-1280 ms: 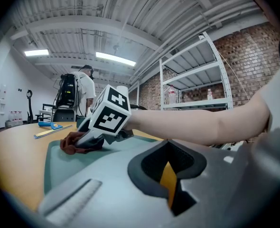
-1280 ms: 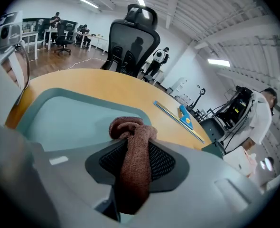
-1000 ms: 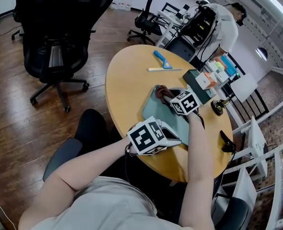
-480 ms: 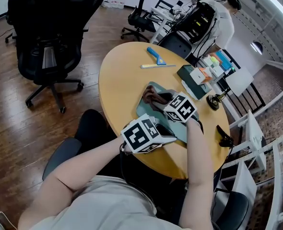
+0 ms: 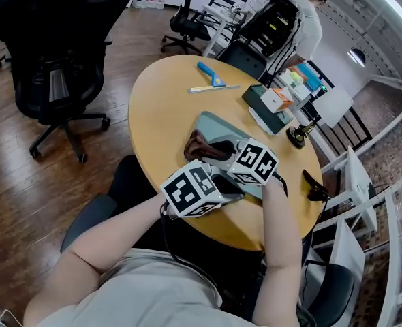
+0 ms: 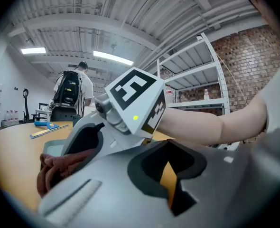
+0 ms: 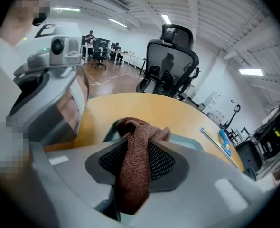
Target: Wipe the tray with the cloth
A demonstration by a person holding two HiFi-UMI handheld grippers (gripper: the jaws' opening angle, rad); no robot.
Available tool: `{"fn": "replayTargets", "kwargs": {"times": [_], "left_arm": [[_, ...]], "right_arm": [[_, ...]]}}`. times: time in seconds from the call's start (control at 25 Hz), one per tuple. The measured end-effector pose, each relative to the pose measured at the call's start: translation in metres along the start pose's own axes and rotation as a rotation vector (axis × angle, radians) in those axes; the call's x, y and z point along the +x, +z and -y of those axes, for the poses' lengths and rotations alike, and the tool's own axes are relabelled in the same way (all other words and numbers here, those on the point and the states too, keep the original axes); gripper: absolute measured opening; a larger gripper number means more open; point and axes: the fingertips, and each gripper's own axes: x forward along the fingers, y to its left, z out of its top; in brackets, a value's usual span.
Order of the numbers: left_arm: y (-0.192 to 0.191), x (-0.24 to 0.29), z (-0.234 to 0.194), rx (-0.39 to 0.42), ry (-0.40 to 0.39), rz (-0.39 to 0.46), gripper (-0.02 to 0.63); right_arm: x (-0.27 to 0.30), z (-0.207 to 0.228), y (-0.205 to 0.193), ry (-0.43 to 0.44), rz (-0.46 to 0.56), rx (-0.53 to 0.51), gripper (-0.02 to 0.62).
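A teal-grey tray (image 5: pixel 221 124) lies on the round wooden table (image 5: pixel 157 114). A brown cloth (image 5: pixel 199 146) rests bunched on the tray's left part. My right gripper (image 5: pixel 221 150) is shut on the cloth and points down at the tray. In the right gripper view the cloth (image 7: pixel 139 146) hangs between the mesh pads of the right gripper (image 7: pixel 135 163), with the tray (image 7: pixel 183 139) behind it. My left gripper (image 5: pixel 225 186) sits at the tray's near edge. In the left gripper view its jaws (image 6: pixel 173 175) stand close together with table showing through; no grip shows.
A blue scraper (image 5: pixel 210 74) and a ruler (image 5: pixel 214 88) lie at the table's far side. A dark box (image 5: pixel 268 111) with small cartons stands at the right, with a small black object (image 5: pixel 296 139) near it. A black office chair (image 5: pixel 51 39) stands left. A person (image 5: pixel 300 16) bends at the back.
The right gripper has dragged the cloth across the tray, from its far right part toward its left near part. The left gripper has stayed at the tray's near edge.
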Motion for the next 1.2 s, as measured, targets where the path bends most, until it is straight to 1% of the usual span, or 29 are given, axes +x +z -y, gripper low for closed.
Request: {"fn": "replayTargets", "kwargs": {"times": [0.12,0.2,0.36,0.6,0.92,1.2], "left_arm": [[0.000,-0.001,0.003,-0.001,-0.012,0.003,0.322],[0.000,-0.001,0.003,-0.002,-0.015,0.003,0.322],[0.000,-0.001,0.004,-0.001,-0.016,0.003,0.322],[0.000,-0.001,0.004,0.000,-0.015,0.006,0.322],[0.000,-0.001,0.001,-0.001,-0.017,0.008,0.322],[0.001,-0.004,0.002,-0.002,-0.021,0.011,0.322]], "right_arm": [[-0.005,-0.017,0.005,0.102,0.048,-0.021,0.124],[-0.005,-0.019,0.005,0.118,0.059,-0.020,0.124],[-0.011,-0.019,-0.003,0.092,0.048,-0.013,0.124],[-0.029,-0.025,-0.023,0.063,-0.003,-0.028,0.124],[-0.060,-0.027,-0.061,0.003,-0.039,0.014,0.126],[-0.096,-0.031,-0.104,-0.071,-0.094,0.085,0.126]]}}
